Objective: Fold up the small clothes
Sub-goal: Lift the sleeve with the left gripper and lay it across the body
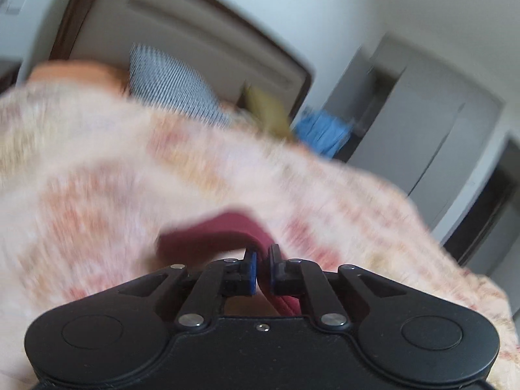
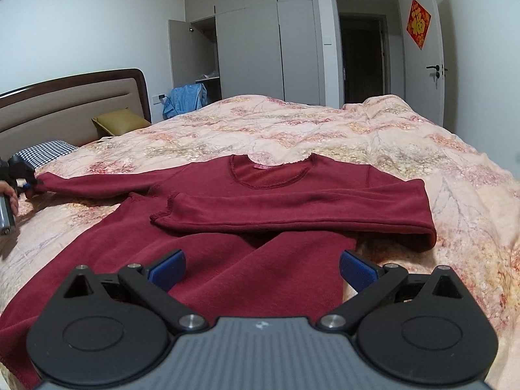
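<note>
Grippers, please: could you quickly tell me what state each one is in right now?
Left gripper: shut on the cuff of the red shirt.
Right gripper: open, holding nothing, hovering over the shirt's lower part.

In the left wrist view we see nearly everything smeared by motion blur: the floral bedspread [image 1: 97, 169] shows only as pale pink streaks; the striped pillow [image 1: 172, 87] and the blue cloth [image 1: 325, 130] beyond it have soft edges; the maroon sleeve [image 1: 211, 230] is blurred, and we lose its end between the pads of the left gripper [image 1: 262, 268]; the headboard [image 1: 195, 32] is cut by the frame's top. In the right wrist view the maroon shirt [image 2: 260, 195] runs under the right gripper [image 2: 261, 271], its hem hidden; the left gripper [image 2: 22, 175] and hand [image 2: 9, 195] are cut off at the edge.
</note>
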A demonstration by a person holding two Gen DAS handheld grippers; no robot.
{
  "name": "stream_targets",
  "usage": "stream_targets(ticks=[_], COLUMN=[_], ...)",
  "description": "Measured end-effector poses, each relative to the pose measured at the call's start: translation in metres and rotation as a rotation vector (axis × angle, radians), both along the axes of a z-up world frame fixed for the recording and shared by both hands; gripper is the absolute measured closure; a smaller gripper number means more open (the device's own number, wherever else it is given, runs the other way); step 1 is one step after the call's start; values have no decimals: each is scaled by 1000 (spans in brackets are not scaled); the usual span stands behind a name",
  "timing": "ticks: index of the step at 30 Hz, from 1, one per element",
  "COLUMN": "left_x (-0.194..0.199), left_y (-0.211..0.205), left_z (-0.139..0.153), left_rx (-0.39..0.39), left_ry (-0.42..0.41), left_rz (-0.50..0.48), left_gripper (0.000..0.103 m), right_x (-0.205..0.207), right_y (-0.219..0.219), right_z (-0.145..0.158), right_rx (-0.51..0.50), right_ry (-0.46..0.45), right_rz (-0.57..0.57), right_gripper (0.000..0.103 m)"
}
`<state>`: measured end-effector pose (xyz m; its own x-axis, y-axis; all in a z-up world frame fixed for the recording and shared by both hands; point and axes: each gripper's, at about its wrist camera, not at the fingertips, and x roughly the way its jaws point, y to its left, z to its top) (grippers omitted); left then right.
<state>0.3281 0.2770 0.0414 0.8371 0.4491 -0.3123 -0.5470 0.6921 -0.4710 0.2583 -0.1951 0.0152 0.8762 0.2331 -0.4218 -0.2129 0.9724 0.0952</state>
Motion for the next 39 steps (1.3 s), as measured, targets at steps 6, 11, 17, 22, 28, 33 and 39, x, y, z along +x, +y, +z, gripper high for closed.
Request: stream_targets(ticks=[6, 11, 17, 22, 28, 33, 39], left_x=[-49, -62, -66, -43, -11, 29, 52], left_y=[-13, 12, 27, 38, 25, -32, -161], left_z=[-14, -55, -63, -55, -8, 61, 110], left_rx=[-68, -248, -304, -284, -38, 231, 508], left_ry=[23, -7, -161, -38, -30, -71, -120], left_rz=[34, 37, 43, 134, 74, -165, -538], left_gripper=[89, 60, 29, 90, 96, 96, 96], right_x=[-3, -5, -6, -5, -6, -7, -10], right_y=[-5, -6, -4, -2, -3, -14, -32], right_z=[-4, -6, -6, -10, -10, -9, -12], right_rx=[28, 32, 5, 18, 15, 42, 71], right_ry=[12, 19, 20, 34, 22, 10, 9], right_rz=[-2, 1, 0, -1, 12, -5, -41], right_gripper=[0, 0, 0, 0, 0, 0, 0])
